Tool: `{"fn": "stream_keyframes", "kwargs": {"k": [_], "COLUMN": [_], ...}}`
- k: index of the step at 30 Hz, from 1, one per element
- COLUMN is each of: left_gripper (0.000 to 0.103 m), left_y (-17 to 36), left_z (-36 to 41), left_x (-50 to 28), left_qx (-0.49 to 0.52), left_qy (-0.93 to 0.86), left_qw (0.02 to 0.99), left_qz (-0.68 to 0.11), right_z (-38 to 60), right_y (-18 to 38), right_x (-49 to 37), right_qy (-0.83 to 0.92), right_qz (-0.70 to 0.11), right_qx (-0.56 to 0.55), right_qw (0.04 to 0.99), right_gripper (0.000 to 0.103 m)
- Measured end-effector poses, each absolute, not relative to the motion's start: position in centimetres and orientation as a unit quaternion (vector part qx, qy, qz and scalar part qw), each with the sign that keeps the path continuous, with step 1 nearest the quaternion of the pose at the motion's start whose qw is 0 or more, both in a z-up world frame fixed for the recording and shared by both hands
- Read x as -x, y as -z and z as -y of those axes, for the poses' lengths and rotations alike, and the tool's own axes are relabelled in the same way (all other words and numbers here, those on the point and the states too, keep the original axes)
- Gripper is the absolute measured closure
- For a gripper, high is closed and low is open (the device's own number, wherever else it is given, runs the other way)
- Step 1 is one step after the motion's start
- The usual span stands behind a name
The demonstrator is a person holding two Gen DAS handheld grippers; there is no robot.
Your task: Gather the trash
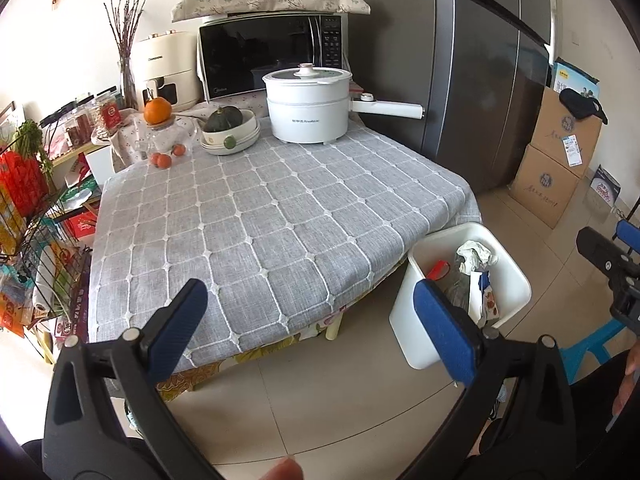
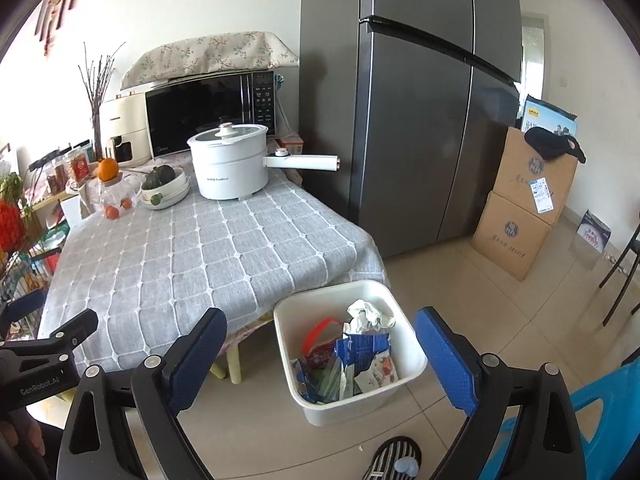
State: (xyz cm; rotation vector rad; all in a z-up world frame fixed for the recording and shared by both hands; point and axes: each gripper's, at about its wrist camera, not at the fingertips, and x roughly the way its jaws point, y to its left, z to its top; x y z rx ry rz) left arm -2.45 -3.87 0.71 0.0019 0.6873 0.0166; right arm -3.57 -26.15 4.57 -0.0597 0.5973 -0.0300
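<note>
Both grippers fill the bottom of their frames, the left gripper and the right gripper each with blue pads spread wide and nothing between them. Behind, a dark refrigerator rises at upper right, and a table under a grey checked cloth spans the centre left. On the floor at lower centre, just beside the table's corner, stands a white bin holding the trash: crumpled paper, blue and red wrappers. Farther back on the table sits a white electric pot.
</note>
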Motion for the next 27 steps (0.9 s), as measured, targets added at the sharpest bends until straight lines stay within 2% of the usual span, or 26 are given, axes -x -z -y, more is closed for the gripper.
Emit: {"fn": "stream_keyframes", "kwargs": {"k": [12, 27], "left_gripper": [0.001, 0.001], "left_y": [-2.0, -1.9], "left_z": [3.9, 4.0], "left_x": [4.0, 4.2], "left_qx": [-0.014, -0.004], "left_qy": [-0.025, -0.015], "left_qw": [0.956, 0.954], "left_qz": [-0.293, -0.299], "right_z": [24.4, 24.4], "right_y": [-5.5, -5.3], "right_x": [4.2, 4.0], "right_qy": [0.024, 0.020], "right_qz": [-0.259, -0.262], "right_qx": [0.045, 0.042], "right_qw": [0.965, 0.964], "right_gripper": [0.005, 0.004]}}
